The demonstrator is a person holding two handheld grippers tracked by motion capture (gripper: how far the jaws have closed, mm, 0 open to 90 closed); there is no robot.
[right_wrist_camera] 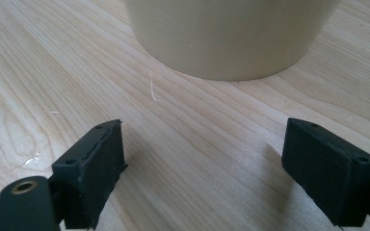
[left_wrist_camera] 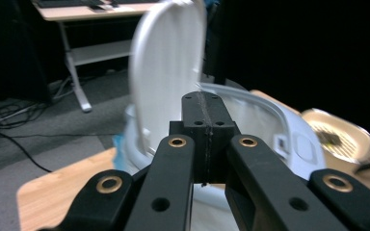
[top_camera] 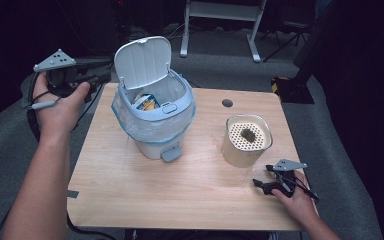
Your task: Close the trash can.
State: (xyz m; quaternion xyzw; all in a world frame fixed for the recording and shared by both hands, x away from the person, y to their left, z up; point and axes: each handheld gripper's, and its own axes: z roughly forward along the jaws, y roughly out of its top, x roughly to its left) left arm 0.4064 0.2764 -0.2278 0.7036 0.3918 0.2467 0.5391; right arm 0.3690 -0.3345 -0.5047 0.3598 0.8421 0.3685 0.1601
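Observation:
A small white pedal bin [top_camera: 152, 142] stands on the wooden table [top_camera: 180, 195] with its lid [top_camera: 142, 60] up and a pale blue liner bag folded over the rim. A yellow and blue packet [top_camera: 146, 102] lies inside. My left gripper [top_camera: 104, 77] is held up beyond the table's left edge and points at the bin. In the left gripper view its jaws [left_wrist_camera: 205, 120] are pressed together with nothing between them, in front of the bin [left_wrist_camera: 270, 125]. My right gripper [top_camera: 261, 175] rests on the table at the front right, open and empty [right_wrist_camera: 204, 144], facing a cream container [right_wrist_camera: 231, 33].
The cream container [top_camera: 245, 147] has a perforated insert with a small dark lump [top_camera: 248, 133] on it. The bin's pedal [top_camera: 171, 154] faces the front. A cable hole [top_camera: 227, 103] sits near the table's far edge. A white desk frame [top_camera: 220, 30] stands on the floor behind.

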